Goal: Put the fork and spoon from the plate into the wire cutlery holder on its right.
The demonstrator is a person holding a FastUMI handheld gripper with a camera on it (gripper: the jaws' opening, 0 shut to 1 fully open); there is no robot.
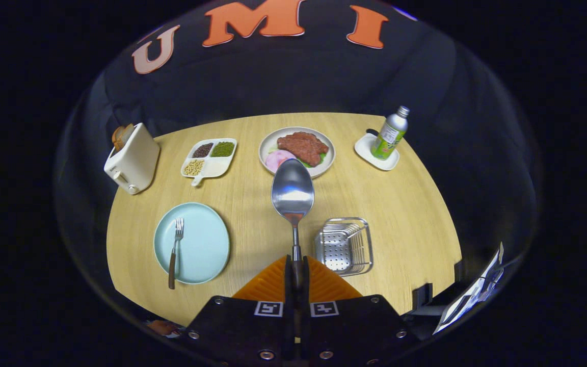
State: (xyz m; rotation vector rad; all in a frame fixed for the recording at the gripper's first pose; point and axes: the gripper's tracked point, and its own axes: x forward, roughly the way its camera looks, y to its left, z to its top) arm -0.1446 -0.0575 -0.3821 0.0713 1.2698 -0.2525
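The gripper is closed on the handle of the spoon, both fingers pressing it from either side. The spoon stands out straight ahead of the fingers, bowl foremost and hollow side up, lifted clear of the table. The grip sits low on the handle, so most of the spoon's length is free ahead of the fingers; in my judgement this suits lowering it into a container.

The wire cutlery holder stands on the table just ahead of the fingers and to their right. Its open top shows a perforated inner wall, and it appears to hold no cutlery yet. The spoon's bowl is beyond and left of it, not over the opening.

The pale blue plate lies ahead and to the left. The fork rests on it, tines away from the gripper, handle end overhanging the near rim. It is untouched.

Assessment: the spoon transfer is in hand, lifted but not delivered; the fork remains. The next move calls for shifting right over the holder and tipping the spoon so that it drops in cleanly.

Well beyond the fingers stand a toaster, a divided dish of beans, a plate of food and a bottle on a coaster, none concerned in the task.
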